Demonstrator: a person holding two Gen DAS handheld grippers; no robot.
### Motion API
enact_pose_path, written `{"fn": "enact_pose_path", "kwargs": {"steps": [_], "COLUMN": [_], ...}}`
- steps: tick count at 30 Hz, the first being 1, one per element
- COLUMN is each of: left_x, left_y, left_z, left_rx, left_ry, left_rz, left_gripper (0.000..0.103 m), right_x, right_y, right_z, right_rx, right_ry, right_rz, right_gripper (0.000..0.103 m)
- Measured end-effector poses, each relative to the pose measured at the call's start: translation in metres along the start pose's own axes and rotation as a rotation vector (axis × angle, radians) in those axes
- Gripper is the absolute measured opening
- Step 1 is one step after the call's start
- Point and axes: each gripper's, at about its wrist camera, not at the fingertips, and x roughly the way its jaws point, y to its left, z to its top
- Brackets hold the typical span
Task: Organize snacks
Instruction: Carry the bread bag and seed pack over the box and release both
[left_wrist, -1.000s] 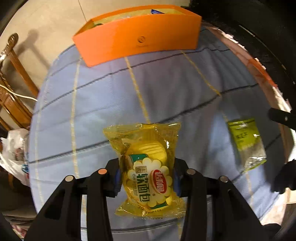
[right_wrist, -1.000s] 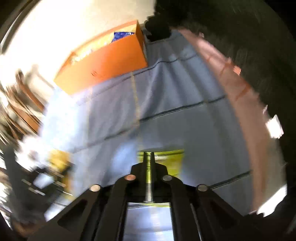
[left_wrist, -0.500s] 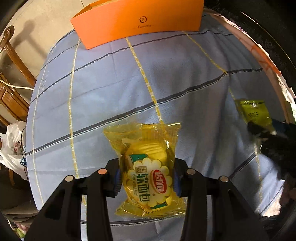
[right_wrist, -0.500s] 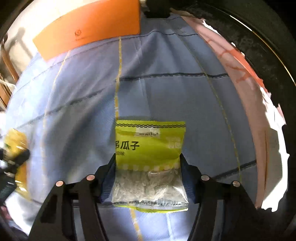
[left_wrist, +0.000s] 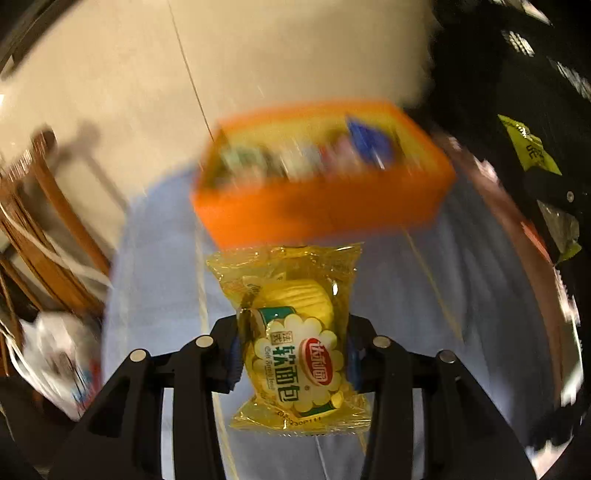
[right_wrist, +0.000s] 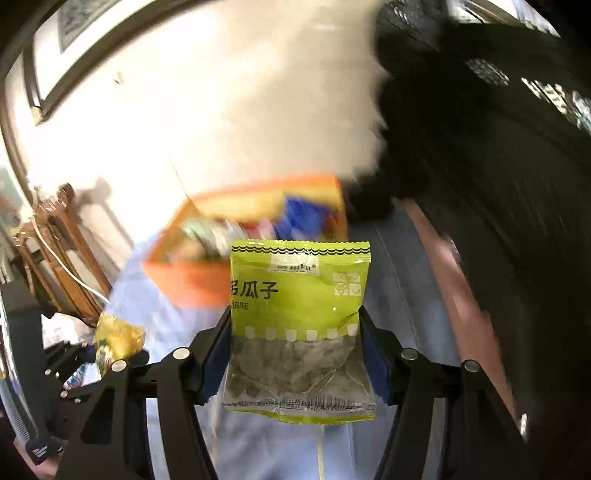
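Note:
My left gripper (left_wrist: 291, 354) is shut on a yellow soft-bread packet (left_wrist: 295, 332) and holds it up above the blue cloth. My right gripper (right_wrist: 299, 354) is shut on a green melon-seed bag (right_wrist: 299, 314), also lifted. The orange box (left_wrist: 325, 206) stands ahead at the far end of the table, blurred, with several snack packets inside; it also shows in the right wrist view (right_wrist: 192, 280). The green bag appears at the right edge of the left wrist view (left_wrist: 528, 147). The yellow packet appears at the lower left of the right wrist view (right_wrist: 118, 336).
The table has a blue checked cloth (left_wrist: 406, 295) with a pinkish rim on the right (right_wrist: 461, 295). Wooden chairs (left_wrist: 44, 236) and a white plastic bag (left_wrist: 55, 354) stand left of the table. A dark cabinet (right_wrist: 498, 147) is to the right.
Both grippers have lifted their packets off the cloth and tilted up toward the orange box, whose open top now shows. The right gripper closed on the green bag within the last second.

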Motion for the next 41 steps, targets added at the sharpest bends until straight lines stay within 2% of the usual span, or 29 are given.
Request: {"fn": "enact_pose_path", "kwargs": {"steps": [3,7,8,9,10,11,12,15,18,20,23,29,33,41], "left_x": [0.014,0.034,0.039,0.048,0.053,0.058,0.063,0.071,0.078,0.081,0.082,0.074,0.070,0.069], "left_y": [0.018,0.022,0.021,0.024,0.029,0.034,0.040,0.048,0.046,0.047,0.048,0.046,0.041,0.039], "left_z": [0.054,0.092,0.099,0.108,0.114,0.121,0.128,0.137,0.139,0.138,0.138,0.136,0.136,0.137], "left_rx": [-0.063,-0.025,-0.015,-0.016,-0.022,-0.036,-0.069,-0.099,-0.092,-0.109,-0.160,-0.190,-0.162,-0.150], "left_ry": [-0.073,-0.114,-0.114,-0.109,-0.104,-0.097,-0.113,-0.124,-0.100,-0.086,-0.074,-0.098,-0.111,-0.069], "left_rz": [0.004,0.049,0.068,0.085,0.087,0.084,0.087,0.081,0.134,0.070,0.030,-0.040,-0.018,0.014], "left_gripper": [0.041,0.041,0.042,0.044,0.068,0.096,0.098,0.099,0.099,0.099,0.099,0.099,0.099,0.099], "right_x": [0.031,0.084,0.093,0.106,0.116,0.123,0.129,0.132,0.127,0.123,0.120,0.117,0.118,0.114], "right_y": [0.011,0.019,0.020,0.024,0.026,0.031,0.034,0.032,0.028,0.027,0.026,0.024,0.023,0.022], "right_z": [0.042,0.086,0.090,0.096,0.096,0.099,0.102,0.104,0.101,0.101,0.101,0.102,0.100,0.100], "right_rx": [-0.033,-0.033,-0.036,-0.056,-0.077,-0.098,-0.116,-0.098,-0.091,-0.094,-0.093,-0.082,-0.087,-0.068], "right_ry": [0.002,0.018,0.013,0.005,0.003,0.001,0.002,-0.005,0.009,0.004,-0.006,-0.003,0.001,0.013], "right_rz": [-0.014,0.001,0.003,0.002,-0.014,-0.042,-0.056,-0.044,-0.040,-0.053,-0.109,-0.107,-0.118,-0.116], "right_gripper": [0.063,0.065,0.074,0.092,0.100,0.099,0.099,0.099,0.099,0.099,0.099,0.099,0.099,0.099]}}
